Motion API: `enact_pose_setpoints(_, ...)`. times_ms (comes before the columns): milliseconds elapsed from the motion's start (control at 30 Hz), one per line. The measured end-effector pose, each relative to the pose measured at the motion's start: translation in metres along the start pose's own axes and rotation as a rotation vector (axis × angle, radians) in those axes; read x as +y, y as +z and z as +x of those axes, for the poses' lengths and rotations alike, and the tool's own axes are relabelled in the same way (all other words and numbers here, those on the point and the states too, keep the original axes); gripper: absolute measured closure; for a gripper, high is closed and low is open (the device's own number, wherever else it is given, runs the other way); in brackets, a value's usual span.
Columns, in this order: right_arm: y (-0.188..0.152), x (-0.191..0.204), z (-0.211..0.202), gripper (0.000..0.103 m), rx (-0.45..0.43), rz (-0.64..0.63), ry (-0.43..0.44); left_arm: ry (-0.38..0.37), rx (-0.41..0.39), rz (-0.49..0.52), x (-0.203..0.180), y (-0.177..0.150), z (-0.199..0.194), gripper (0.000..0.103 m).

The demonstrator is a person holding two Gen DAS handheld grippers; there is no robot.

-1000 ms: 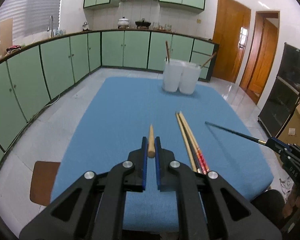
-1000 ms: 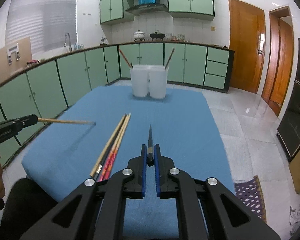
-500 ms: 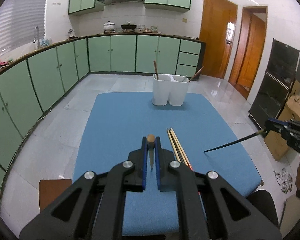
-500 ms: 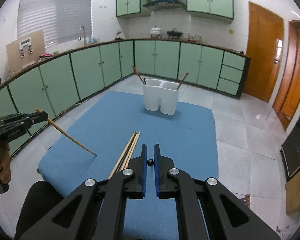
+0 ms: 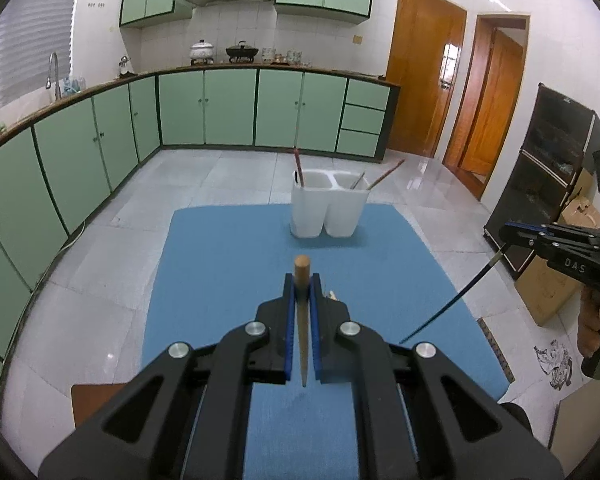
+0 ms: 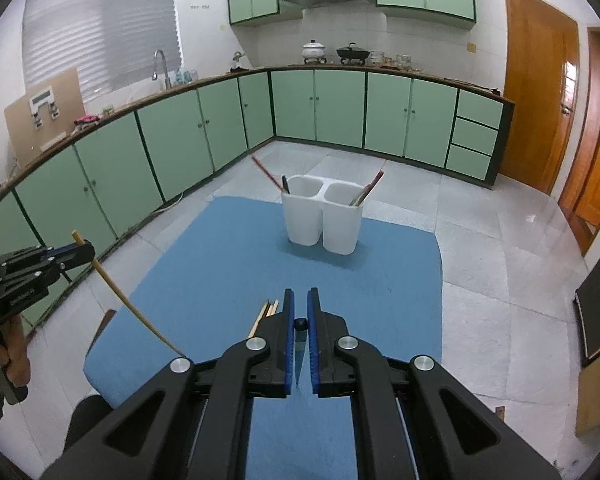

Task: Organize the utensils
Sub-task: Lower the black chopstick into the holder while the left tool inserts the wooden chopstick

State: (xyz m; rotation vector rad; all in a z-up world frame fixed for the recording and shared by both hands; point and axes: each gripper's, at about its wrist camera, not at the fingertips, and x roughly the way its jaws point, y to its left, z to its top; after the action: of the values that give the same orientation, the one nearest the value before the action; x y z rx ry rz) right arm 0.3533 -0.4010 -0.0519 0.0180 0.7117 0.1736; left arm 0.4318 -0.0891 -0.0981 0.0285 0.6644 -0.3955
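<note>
The left gripper (image 5: pixel 302 280) is clamped on a wooden chopstick (image 5: pixel 302 312), its blunt end up and its tip hanging toward the blue mat (image 5: pixel 228 272). The right gripper (image 6: pixel 300 300) is clamped on a black chopstick (image 6: pixel 300 326), which hangs the same way. A second ago both chopsticks pointed forward, nearly level; both now dangle, and the grippers sit higher above the mat. The loose chopsticks (image 6: pixel 266 312) lie at the mat's near edge. The white two-cup holder (image 5: pixel 328 208) stands at the far side, with chopsticks in both cups.
</note>
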Motion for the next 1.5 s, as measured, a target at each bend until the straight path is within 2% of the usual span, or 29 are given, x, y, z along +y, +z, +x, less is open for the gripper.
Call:
enact_pose_setpoints(467, 0.043, 0.000, -0.037, 0.097, -0.054, -0.029, -0.041, -0.014, -0.019, -0.007, -0.003, 0.046, -0.016, 0.097)
enact_pose_setpoints(900, 0.120, -0.006, -0.055, 0.097, -0.099, -0.014, -0.057, 0.001, -0.096, 0.049, -0.029, 0.117, -0.020, 0.097)
enact_pose_setpoints(1267, 0.192, -0.011, -0.022, 0.097, -0.133, 0.023, -0.063, -0.022, -0.151, 0.045, -0.046, 0.191, 0.018, 0.097)
enact_pose_setpoints(1500, 0.236, -0.025, 0.027, 0.097, -0.161, 0.058, -0.105, 0.000, -0.168, 0.053, -0.051, 0.233, 0.076, 0.097)
